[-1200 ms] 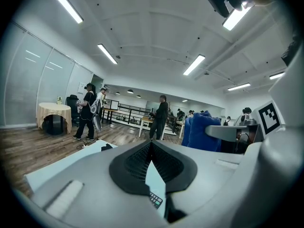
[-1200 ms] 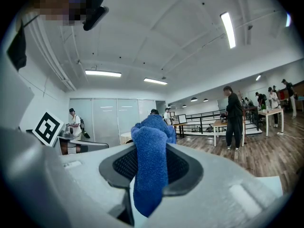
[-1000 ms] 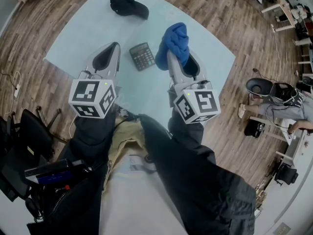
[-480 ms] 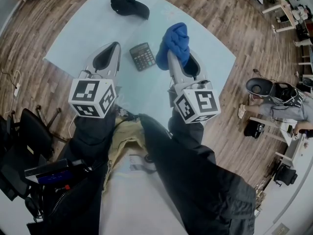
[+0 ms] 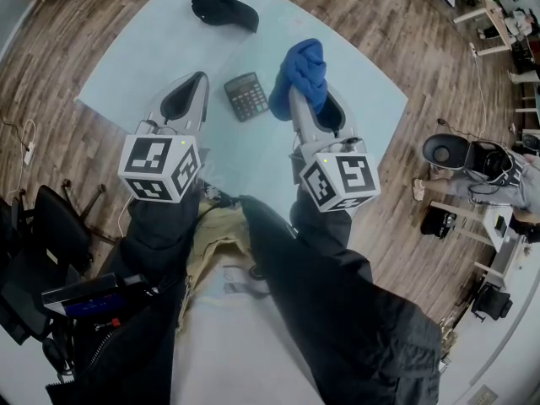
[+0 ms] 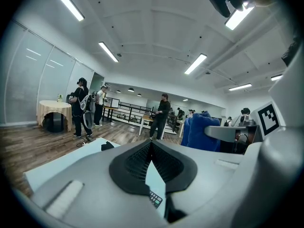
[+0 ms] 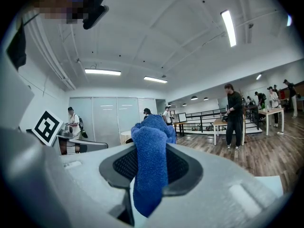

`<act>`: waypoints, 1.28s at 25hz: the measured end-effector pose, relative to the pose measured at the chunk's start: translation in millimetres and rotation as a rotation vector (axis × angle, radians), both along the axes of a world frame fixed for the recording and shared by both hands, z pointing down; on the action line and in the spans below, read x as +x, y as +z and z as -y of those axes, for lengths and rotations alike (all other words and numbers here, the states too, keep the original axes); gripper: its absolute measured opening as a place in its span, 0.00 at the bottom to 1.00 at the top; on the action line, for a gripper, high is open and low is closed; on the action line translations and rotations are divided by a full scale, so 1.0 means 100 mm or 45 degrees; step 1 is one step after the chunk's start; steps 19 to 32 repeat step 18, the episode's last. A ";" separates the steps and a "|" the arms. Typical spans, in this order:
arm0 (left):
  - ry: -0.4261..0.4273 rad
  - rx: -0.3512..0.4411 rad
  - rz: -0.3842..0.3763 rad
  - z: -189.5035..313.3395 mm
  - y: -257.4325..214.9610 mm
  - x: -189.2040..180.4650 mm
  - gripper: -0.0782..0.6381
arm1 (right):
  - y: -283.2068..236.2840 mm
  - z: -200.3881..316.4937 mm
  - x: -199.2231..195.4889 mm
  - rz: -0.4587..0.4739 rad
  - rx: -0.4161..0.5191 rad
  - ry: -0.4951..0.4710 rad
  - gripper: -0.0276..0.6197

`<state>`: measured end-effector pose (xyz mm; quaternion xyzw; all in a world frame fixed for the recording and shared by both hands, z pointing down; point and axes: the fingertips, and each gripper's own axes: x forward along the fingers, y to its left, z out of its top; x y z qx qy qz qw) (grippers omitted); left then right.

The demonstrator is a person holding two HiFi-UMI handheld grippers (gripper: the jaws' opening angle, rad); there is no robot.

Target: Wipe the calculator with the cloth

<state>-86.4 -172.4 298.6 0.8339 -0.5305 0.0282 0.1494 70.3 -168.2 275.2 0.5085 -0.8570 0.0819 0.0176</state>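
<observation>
No shift is noted since a second ago: the cloth (image 5: pixel 302 70) is held clamped in the right gripper (image 5: pixel 296 94) jaws above the surface (image 5: pixel 143 53). The left gripper (image 5: pixel 201 78) jaws are closed, empty, near the calculator (image 5: pixel 246 96).

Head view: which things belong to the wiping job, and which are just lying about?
Job:
- calculator on the pale blue surface
- blue cloth, clamped in the right gripper
- left gripper, shut and empty

Lying about:
- black cap at the surface's far end
- black chair on the floor, left

Nubby blue terry cloth (image 5: pixel 301 72), matt black plastic calculator (image 5: pixel 245 96), smooth pale table (image 5: pixel 152 49), wood-plank floor (image 5: pixel 51 57)
</observation>
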 end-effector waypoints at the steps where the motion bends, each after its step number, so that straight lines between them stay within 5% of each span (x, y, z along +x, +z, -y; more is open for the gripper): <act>1: 0.001 -0.001 0.000 0.00 0.00 0.00 0.10 | 0.00 0.00 0.00 0.001 -0.001 -0.001 0.23; 32: 0.006 -0.013 0.009 0.01 0.04 0.02 0.10 | 0.03 0.02 -0.01 0.007 -0.011 -0.014 0.23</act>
